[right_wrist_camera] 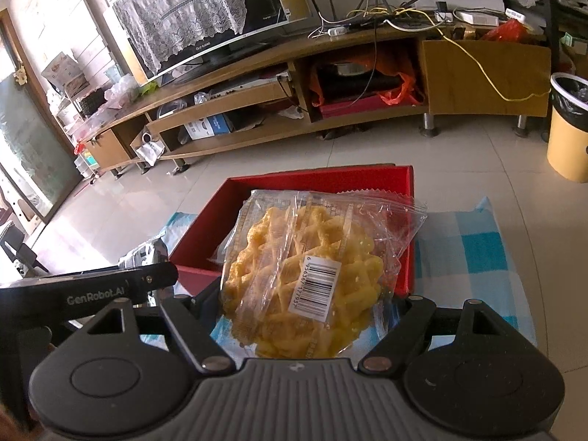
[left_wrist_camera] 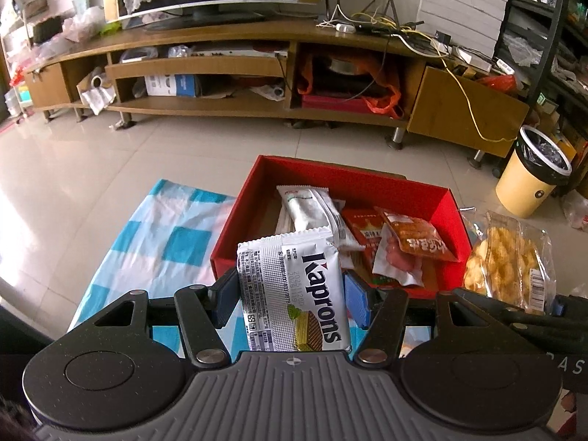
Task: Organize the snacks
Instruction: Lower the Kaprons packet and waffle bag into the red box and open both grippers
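My left gripper (left_wrist_camera: 292,294) is shut on a white Kaprons wafer packet (left_wrist_camera: 294,290), held upright just short of the near wall of a red box (left_wrist_camera: 352,180). Inside the box lie a white snack packet (left_wrist_camera: 312,213), a red packet (left_wrist_camera: 364,231) and an orange packet (left_wrist_camera: 419,235). My right gripper (right_wrist_camera: 305,305) is shut on a clear bag of yellow fried snacks (right_wrist_camera: 305,275), held over the near edge of the red box (right_wrist_camera: 323,180). That clear bag (left_wrist_camera: 503,261) also shows at the right of the left wrist view.
The box rests on a blue-and-white checked cloth (left_wrist_camera: 165,242) spread on a table. Beyond is tiled floor (left_wrist_camera: 147,147), a long wooden TV stand (left_wrist_camera: 257,62) with a television, and a yellow waste bin (left_wrist_camera: 533,176) at the right.
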`<state>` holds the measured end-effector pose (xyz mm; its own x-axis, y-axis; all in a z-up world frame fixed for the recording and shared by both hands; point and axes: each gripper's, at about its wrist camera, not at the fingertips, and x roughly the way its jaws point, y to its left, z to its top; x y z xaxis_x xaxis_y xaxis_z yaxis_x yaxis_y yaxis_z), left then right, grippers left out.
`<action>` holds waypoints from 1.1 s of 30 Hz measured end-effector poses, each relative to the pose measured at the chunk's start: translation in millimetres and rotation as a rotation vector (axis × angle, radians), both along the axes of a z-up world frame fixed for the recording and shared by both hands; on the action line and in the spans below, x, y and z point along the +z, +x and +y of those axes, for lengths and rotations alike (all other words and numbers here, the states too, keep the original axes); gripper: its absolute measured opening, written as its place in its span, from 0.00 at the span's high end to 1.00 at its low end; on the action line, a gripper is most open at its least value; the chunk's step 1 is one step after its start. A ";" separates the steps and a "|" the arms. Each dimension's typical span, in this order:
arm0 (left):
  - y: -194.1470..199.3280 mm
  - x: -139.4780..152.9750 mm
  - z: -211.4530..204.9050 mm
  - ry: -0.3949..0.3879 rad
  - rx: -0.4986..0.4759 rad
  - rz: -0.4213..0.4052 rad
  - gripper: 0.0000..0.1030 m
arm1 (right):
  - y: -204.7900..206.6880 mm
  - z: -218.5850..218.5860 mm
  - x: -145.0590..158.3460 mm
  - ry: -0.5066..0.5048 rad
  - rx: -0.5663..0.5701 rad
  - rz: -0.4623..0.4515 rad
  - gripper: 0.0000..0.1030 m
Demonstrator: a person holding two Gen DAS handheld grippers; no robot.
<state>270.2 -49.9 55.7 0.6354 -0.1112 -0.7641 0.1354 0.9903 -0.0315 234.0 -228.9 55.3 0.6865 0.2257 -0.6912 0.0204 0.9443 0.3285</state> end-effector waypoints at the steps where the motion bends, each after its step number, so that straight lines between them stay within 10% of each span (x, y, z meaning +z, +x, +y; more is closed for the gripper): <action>1: 2.3 -0.2 -0.9 0.001 0.000 -0.001 0.35 | 1.9 -0.6 0.0 -0.001 -0.001 -0.001 0.26; 28: 54.7 -20.7 -18.7 0.053 -0.001 0.032 0.39 | 55.6 -9.3 -15.3 -0.024 -0.018 0.019 0.26; 33: 33.9 -44.4 0.8 0.071 -0.101 0.119 0.16 | 62.2 -13.6 -24.7 -0.010 -0.016 0.047 0.26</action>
<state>304.1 -49.2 11.3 0.5283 -0.1131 -0.8415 0.2341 0.9721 0.0163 296.1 -242.5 30.6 0.6565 0.2083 -0.7250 0.0505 0.9468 0.3178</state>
